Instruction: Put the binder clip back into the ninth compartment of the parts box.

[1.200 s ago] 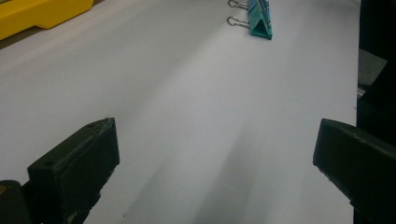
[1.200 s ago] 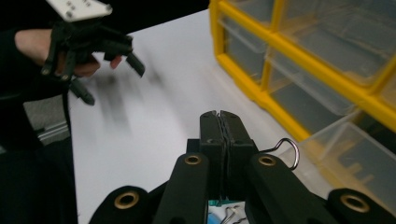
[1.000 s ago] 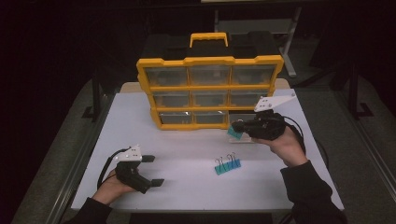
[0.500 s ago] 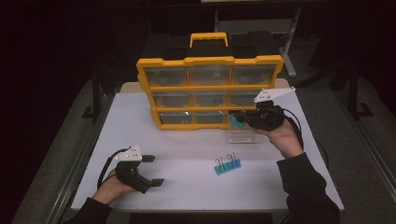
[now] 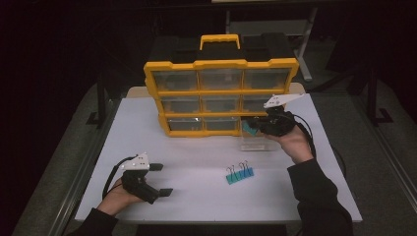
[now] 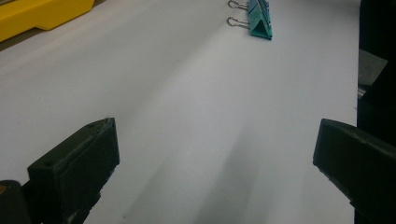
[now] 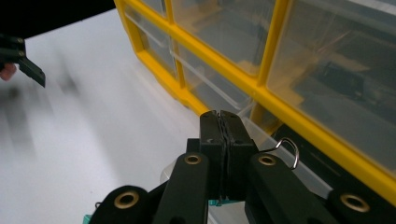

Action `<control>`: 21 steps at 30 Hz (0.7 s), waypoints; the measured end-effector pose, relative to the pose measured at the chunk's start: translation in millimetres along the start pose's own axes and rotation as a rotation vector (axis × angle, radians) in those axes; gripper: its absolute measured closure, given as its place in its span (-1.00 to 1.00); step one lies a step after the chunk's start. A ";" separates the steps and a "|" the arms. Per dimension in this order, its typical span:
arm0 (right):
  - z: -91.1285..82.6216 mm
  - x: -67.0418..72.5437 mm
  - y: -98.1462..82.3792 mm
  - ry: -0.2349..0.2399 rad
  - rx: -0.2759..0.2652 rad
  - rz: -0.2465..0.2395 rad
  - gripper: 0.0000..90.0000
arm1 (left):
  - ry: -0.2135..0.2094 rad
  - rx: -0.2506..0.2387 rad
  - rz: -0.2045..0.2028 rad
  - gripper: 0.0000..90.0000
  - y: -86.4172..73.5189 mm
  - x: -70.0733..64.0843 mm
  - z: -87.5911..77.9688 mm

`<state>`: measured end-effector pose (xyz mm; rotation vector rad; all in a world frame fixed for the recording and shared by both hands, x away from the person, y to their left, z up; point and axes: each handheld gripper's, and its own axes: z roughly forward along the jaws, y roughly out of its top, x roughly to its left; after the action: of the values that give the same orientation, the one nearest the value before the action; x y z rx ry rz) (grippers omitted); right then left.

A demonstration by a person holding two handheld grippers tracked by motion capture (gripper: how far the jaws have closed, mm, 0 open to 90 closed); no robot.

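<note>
Teal binder clip (image 5: 250, 129) pinched in my right gripper (image 5: 256, 127), jaws closed tight on it. In the right gripper view the two black jaws meet flat with no gap; a sliver of teal shows under them at about 6 o'clock and one silver wire handle (image 7: 288, 149) of the clip sticks out at 3 o'clock of the jaws. Clip sits just in front of the yellow organizer (image 5: 221, 96), at its bottom-right compartment, over a clear pulled-out drawer (image 5: 256, 144) that rests on the table at 6 o'clock of the gripper. Can't tell if the clip touches the drawer.

From the held clip, at about 6 to 7 o'clock in the high view: a small bunch of teal binder clips (image 5: 240, 174) lying on the white table (image 5: 196, 157), handles pointing toward the organizer, well apart from both grippers. The same bunch shows at 12 to 1 o'clock in the left gripper view (image 6: 259, 18).

Organizer stands upright at 12 o'clock of the table, three rows of clear-fronted compartments, yellow carry handle (image 5: 220, 41) on top. Contents too dim to tell.

My left gripper (image 5: 156, 179) is at 7 o'clock of the table, low over the surface, jaws spread wide, nothing between them. In its own view the two black jaws stand far apart with bare white table between them.

My right hand (image 5: 295, 143) and dark sleeve (image 5: 319, 196) come in from 5 o'clock.
</note>
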<state>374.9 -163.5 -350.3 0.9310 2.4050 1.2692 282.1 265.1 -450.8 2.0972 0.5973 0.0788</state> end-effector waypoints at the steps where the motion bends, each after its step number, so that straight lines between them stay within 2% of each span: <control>1: 1.3 -0.3 -0.9 0.000 0.005 -0.002 0.93 | 0.001 0.000 0.000 -1.00 0.0 0.0 0.0; 18: 17.0 -3.9 -11.7 0.005 0.081 0.014 0.93 | -0.001 0.001 0.002 -1.00 0.3 -0.6 -0.2; 19: 16.8 -4.0 -11.7 0.005 0.080 0.015 0.92 | -0.001 0.000 0.002 -1.00 0.3 -0.5 -0.2; 21: 15.2 -4.4 -11.3 0.008 0.060 0.024 0.75 | -0.002 0.000 0.004 -1.00 0.3 -0.5 -0.4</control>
<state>381.2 -161.3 -368.6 0.9756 2.4577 1.2174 281.7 265.0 -450.2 2.0983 0.5927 0.0791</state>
